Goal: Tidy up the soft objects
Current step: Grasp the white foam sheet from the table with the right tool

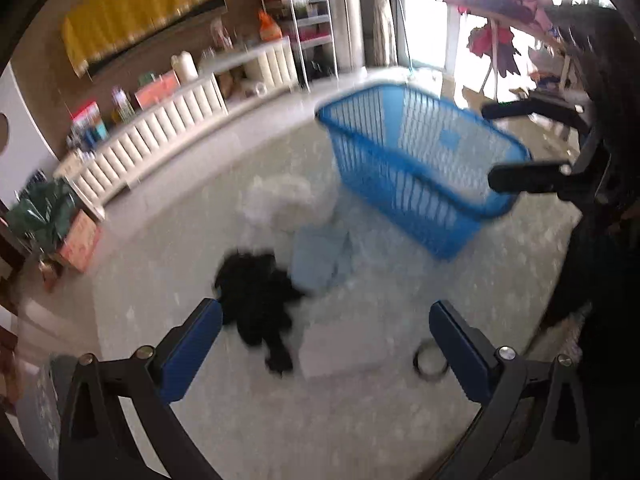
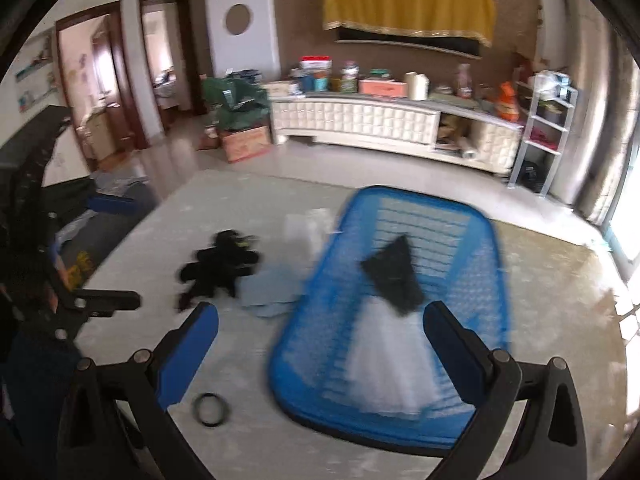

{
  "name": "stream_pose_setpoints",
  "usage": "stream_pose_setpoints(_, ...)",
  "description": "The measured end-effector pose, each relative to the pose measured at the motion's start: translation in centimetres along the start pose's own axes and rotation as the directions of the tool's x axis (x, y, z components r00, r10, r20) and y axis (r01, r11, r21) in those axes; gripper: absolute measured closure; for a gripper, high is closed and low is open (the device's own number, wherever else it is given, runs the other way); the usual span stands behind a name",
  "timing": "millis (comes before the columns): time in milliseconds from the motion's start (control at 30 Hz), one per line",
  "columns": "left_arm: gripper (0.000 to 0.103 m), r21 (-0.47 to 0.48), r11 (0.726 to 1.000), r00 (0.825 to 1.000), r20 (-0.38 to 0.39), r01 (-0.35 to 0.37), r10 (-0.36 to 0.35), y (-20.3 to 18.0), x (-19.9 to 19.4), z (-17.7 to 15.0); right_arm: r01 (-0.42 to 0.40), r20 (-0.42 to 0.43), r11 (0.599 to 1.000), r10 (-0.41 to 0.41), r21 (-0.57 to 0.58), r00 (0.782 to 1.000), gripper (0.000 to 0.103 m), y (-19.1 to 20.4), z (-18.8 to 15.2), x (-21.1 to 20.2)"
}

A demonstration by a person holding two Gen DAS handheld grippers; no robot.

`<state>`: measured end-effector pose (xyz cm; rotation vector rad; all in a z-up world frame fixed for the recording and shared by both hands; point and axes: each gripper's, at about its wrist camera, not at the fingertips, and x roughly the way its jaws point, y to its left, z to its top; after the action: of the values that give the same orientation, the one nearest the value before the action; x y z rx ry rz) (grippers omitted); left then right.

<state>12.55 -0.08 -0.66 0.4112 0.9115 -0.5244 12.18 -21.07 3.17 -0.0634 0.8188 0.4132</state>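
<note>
Left wrist view: the left gripper (image 1: 326, 316) fills the bottom of the frame, its two blue-padded fingers (image 1: 192, 350) spread wide apart with nothing between them. Beyond them, on a pale carpet (image 1: 360, 420), a crumpled black garment (image 1: 260, 300) lies just above the left finger, left of centre. A folded light blue cloth (image 1: 318, 256) touches its right side, and a fluffy white item (image 1: 282, 200) sits just above that, at the centre. A blue slatted plastic basket (image 1: 400, 152) stands in the upper right, near the light blue cloth but apart from it. A dark ring of tape (image 1: 430, 362) lies on the carpet beside the right finger. The right gripper (image 1: 490, 146) juts in from the right edge, in front of the basket, its black fingers apart and holding nothing. The picture is blurred.

Right wrist view: the right gripper (image 2: 320, 316) spans the bottom of the frame, fingers wide apart and empty. The basket (image 2: 296, 340) lies centre right, seen from above, with a black cloth (image 2: 394, 276) and a white cloth (image 2: 384, 364) inside. The black garment (image 2: 220, 264) and light blue cloth (image 2: 268, 292) lie left of it. A cream cabinet (image 2: 360, 120) runs along the far wall.
</note>
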Motion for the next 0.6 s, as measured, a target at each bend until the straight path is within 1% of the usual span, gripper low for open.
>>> stream_pose_setpoints(67,0.0,-0.007,1.0,1.0,-0.001,-0.003,0.003,0.8,-0.1,-1.4,-0.045,-0.023,0.999,0.044,-0.031,0.999,0.001,1.6,0.1,0.8)
stream_pose_setpoints(133,0.0,-0.042,0.999,1.0,-0.015,0.013,-0.013,1.9,0.2,-2.6,-0.069,-0.042,0.996,0.066,-0.057,0.997,0.001,2.9,0.2,1.5)
stream_pose_setpoints(200,0.0,-0.067,0.998,1.0,-0.018,0.001,-0.002,2.9,0.5,-3.7,-0.102,-0.068,0.991,0.096,-0.088,0.993,0.001,4.3,0.5,2.5)
stream_pose_setpoints(333,0.0,-0.112,0.994,1.0,-0.021,0.0,-0.002,4.2,0.8,-5.3,-0.142,-0.134,0.979,0.123,-0.144,0.983,0.001,6.5,0.5,4.2)
stream_pose_setpoints(467,0.0,-0.15,0.989,1.0,-0.021,-0.008,0.005,5.6,1.1,-6.3,-0.171,-0.213,0.964,0.128,-0.202,0.969,0.001,9.0,-0.2,6.8)
stream_pose_setpoints(533,0.0,-0.166,0.986,0.999,-0.048,-0.033,0.025,6.3,1.9,-6.8,-0.191,-0.253,0.96,0.137,-0.204,0.958,0.001,9.8,-0.6,8.3)
stream_pose_setpoints(600,0.0,-0.174,0.984,0.998,-0.058,-0.05,0.04,6.9,2.3,-7.2,-0.215,-0.289,0.957,0.154,-0.193,0.945,0.001,10.3,-1.1,9.6)
